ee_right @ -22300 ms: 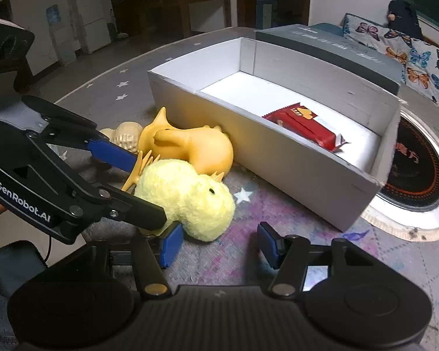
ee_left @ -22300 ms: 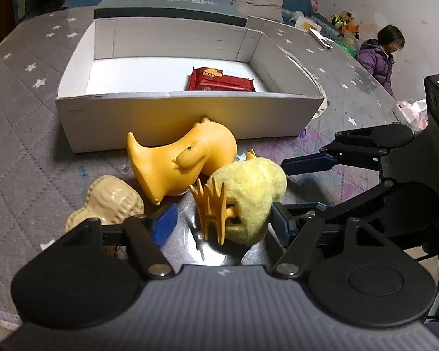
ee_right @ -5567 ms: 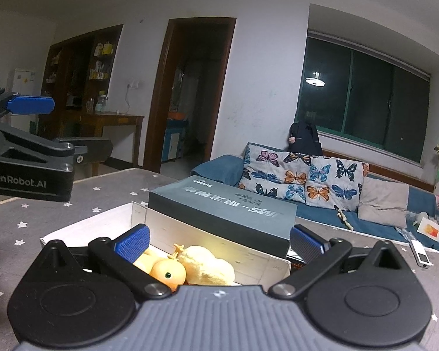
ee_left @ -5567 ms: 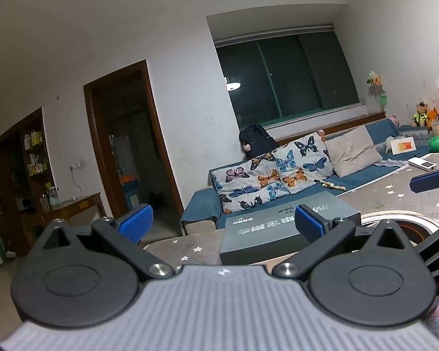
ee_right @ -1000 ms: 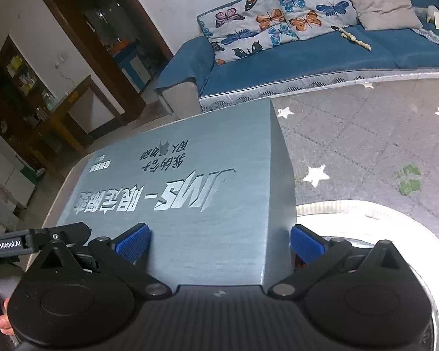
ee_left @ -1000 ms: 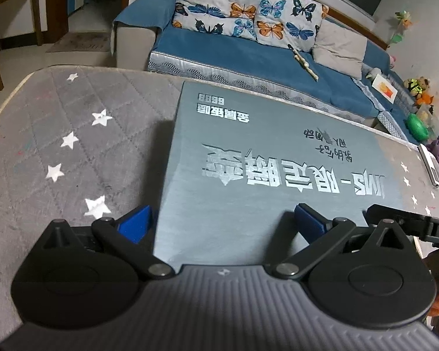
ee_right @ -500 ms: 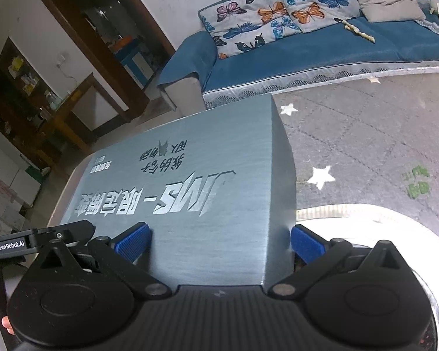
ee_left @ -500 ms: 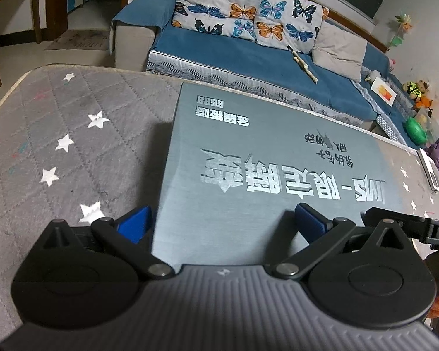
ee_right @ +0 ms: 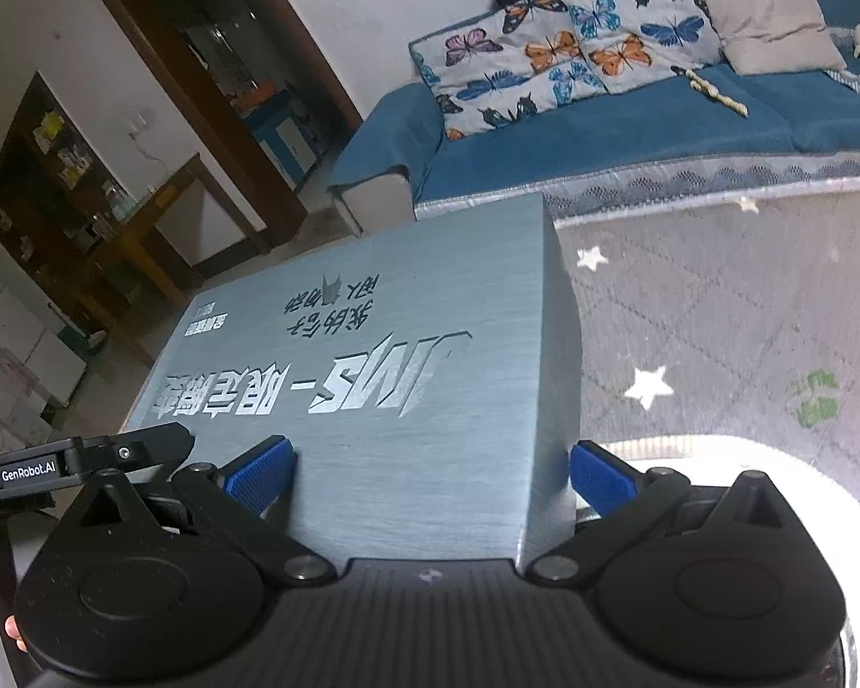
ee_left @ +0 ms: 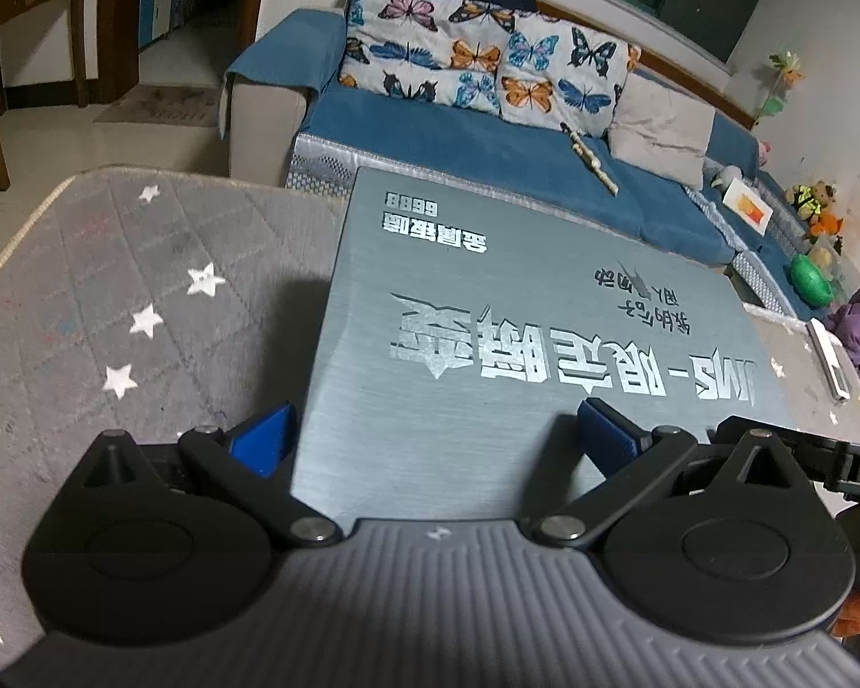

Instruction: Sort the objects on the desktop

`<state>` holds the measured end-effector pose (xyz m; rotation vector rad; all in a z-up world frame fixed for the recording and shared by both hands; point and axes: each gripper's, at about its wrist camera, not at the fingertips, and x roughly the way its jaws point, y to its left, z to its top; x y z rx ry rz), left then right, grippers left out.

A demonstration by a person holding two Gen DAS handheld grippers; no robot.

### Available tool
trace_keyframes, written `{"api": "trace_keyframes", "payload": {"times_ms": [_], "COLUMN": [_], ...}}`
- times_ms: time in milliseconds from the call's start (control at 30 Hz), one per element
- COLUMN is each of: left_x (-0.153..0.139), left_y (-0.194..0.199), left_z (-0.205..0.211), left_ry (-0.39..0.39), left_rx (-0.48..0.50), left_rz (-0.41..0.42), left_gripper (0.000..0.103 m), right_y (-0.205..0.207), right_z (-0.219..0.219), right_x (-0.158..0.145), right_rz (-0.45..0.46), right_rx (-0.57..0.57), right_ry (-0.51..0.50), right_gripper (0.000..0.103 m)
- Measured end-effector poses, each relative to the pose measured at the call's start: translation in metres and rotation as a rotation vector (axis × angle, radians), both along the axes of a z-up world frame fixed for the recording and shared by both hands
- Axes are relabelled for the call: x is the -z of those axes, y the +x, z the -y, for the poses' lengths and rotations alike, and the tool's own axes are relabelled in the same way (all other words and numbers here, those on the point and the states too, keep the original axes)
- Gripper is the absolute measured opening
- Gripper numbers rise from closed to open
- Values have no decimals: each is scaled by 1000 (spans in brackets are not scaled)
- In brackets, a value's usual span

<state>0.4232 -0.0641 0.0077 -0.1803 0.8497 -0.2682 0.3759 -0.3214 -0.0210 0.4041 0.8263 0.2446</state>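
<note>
Change since half a second ago: little has shifted; both tongs are kept spread at the grey box lid.
Left wrist view: left tongs (ee_left: 433, 438) are held wide apart over the lid's (ee_left: 522, 344) left end, above the star-patterned bench (ee_left: 120, 298).
Right wrist view: right tongs (ee_right: 430, 476) are spread across the lid's (ee_right: 407, 378) right end, its corner between the blue pads (ee_right: 261, 481).
Background: butterfly-cushioned sofa (ee_left: 487, 132).
</note>
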Motion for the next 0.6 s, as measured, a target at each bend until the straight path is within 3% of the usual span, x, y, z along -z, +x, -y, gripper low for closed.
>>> {"api": "trace_keyframes", "payload": {"times_ms": [600], "left_x": [-50], "left_y": [-41], "left_z": [0], "left_ry": [-26], "left_rx": [5], "left_rz": [87], "left_gripper": [103], "right_y": [-40], "right_z": [-6], "right_x": [-59], "right_rz": [82], "right_rx": [13], "right_ry": [-30], "right_gripper": [103]}}
